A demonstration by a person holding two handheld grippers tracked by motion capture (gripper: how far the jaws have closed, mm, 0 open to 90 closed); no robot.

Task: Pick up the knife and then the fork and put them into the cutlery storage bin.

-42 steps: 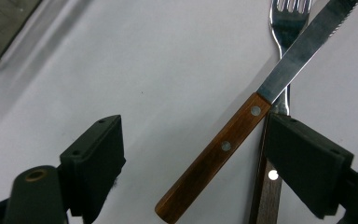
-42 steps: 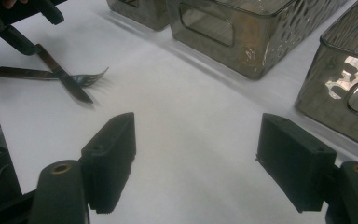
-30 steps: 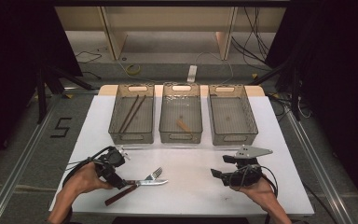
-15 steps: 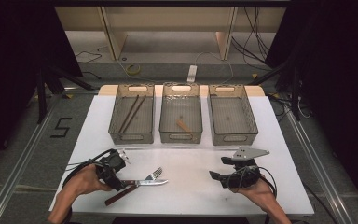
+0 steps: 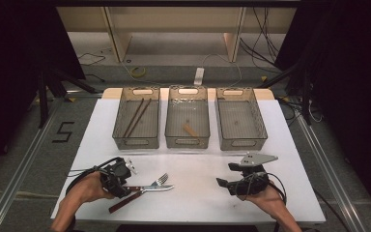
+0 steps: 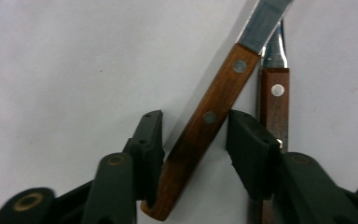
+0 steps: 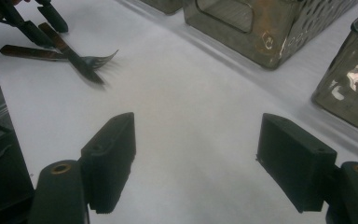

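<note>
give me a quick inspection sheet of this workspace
surface: white table, bare between the hands.
job's things: wood-handled knife lies between the left gripper's jaws; wood-handled fork lies beside it, under the blade.
clutter: three mesh bins at the far edge; left bin holds two chopsticks, middle bin a small wooden piece, right bin looks empty.
grippers: left gripper has just been closing round the knife handle, pads at its sides, firm grip not confirmed; right gripper open over bare table.
cables: black cable trails from the left gripper.
surroundings: dark room, floor cables behind the table.
</note>
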